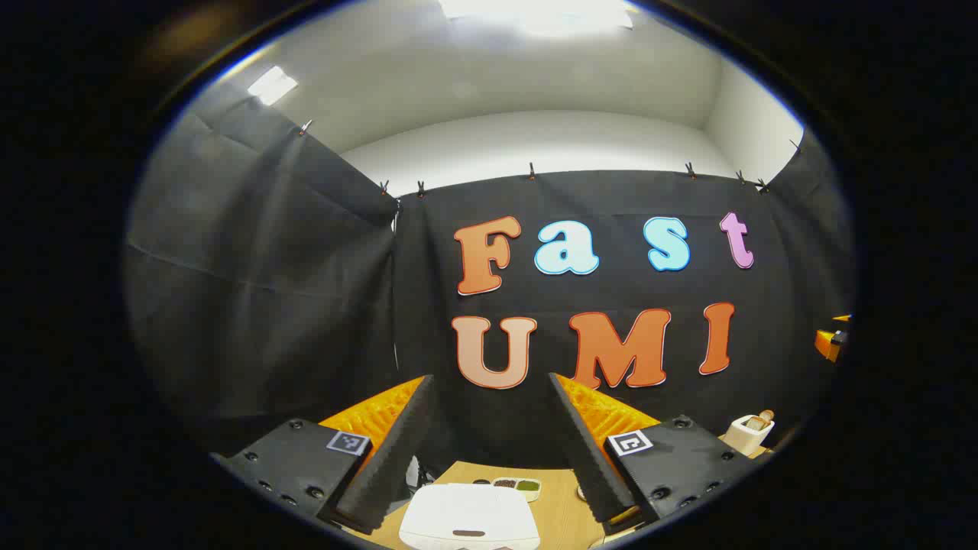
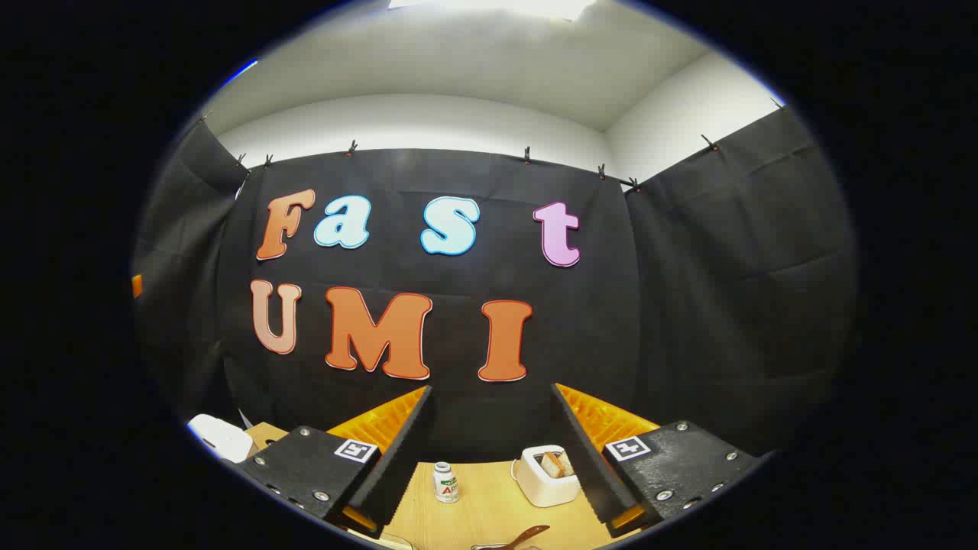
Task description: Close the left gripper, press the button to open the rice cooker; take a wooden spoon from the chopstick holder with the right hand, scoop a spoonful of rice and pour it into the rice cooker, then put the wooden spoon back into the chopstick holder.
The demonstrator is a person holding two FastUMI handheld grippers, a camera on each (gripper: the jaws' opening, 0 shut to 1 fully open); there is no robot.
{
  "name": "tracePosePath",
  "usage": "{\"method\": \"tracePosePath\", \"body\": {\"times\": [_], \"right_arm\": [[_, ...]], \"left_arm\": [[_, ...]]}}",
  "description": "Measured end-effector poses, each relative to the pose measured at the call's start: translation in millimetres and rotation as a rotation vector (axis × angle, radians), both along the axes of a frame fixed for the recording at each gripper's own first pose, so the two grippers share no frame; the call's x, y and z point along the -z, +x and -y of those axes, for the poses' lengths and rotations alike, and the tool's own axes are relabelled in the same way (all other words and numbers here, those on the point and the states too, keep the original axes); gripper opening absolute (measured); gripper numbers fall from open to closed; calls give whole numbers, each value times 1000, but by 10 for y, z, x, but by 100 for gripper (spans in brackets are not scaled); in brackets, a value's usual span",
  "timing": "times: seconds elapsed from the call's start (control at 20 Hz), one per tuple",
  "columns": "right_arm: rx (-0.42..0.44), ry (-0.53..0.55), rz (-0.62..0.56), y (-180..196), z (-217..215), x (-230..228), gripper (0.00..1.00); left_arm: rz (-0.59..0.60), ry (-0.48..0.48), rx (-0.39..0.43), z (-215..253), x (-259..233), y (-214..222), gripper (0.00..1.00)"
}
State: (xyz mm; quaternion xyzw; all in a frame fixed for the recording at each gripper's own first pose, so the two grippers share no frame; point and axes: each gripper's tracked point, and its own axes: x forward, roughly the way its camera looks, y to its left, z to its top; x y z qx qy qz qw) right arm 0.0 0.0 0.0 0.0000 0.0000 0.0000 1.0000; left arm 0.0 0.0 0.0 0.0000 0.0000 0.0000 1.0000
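Observation:
In the left gripper view my left gripper [image 1: 489, 380] is open and holds nothing, high above the table. Below it, between the fingers, sits the white rice cooker [image 1: 470, 521] with its lid down. The white chopstick holder [image 1: 747, 433] stands far right with a wooden handle [image 1: 761, 419] sticking out. In the right gripper view my right gripper [image 2: 491, 387] is open and holds nothing. The chopstick holder [image 2: 544, 477] stands just inside its right finger, with wooden utensils [image 2: 556, 463] in it. The rice cooker [image 2: 220, 437] peeks in at the far left.
A small tray of grains [image 1: 516, 484] lies behind the rice cooker on the wooden table [image 1: 561, 512]. A small white bottle [image 2: 445, 482] stands left of the chopstick holder. A brown spoon-shaped utensil [image 2: 527, 535] lies at the bottom edge. An orange part [image 1: 831, 341] shows far right.

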Motion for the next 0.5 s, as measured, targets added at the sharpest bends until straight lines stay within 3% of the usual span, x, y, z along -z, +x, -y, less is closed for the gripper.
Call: {"method": "tracePosePath", "body": {"times": [0.5], "right_arm": [[-17, -13, -3, -33, 18, 11, 91]], "left_arm": [[-8, -3, 35, 181, -19, 27, 98]]}}
